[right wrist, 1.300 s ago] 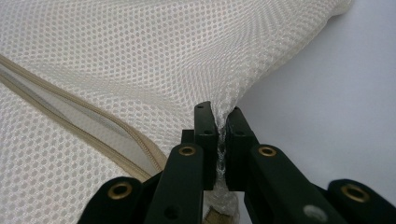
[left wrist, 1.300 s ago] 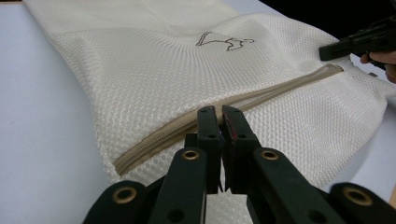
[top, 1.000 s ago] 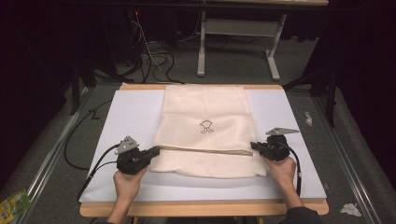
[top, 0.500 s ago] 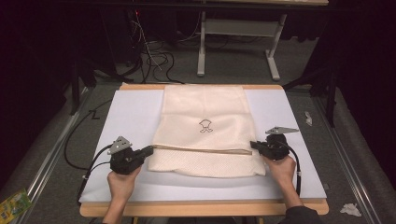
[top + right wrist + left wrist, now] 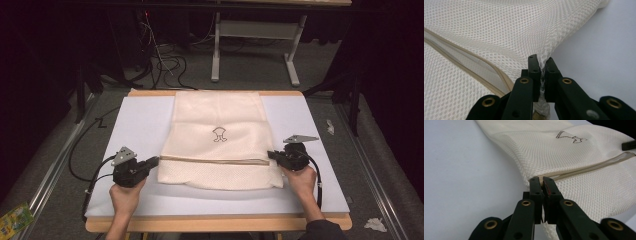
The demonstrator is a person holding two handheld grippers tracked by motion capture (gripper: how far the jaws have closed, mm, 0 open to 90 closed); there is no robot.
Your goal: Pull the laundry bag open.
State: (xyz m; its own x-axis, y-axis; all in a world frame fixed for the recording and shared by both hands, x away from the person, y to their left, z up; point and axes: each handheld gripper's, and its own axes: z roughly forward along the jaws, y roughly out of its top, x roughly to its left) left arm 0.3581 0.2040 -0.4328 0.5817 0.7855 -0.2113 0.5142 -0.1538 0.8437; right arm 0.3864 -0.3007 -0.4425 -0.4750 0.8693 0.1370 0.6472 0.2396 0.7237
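Note:
A cream mesh bag with a small dark logo lies flat in the middle of the white table top. A beige zipper runs across its near part. My left gripper is shut on the bag's left edge, right at the zipper's end. My right gripper is shut on the bag's right edge, with mesh bunched between its jaws. The zipper passes just left of them. In the left gripper view the bag stretches away and the logo lies beyond.
The table's wooden front edge runs below the hands. Black cables trail off the table's left side. A white desk frame stands behind. A green packet and crumpled paper lie on the floor.
My left gripper has shifted slightly to the left with the bag's edge in it. The right gripper has stayed where it was.

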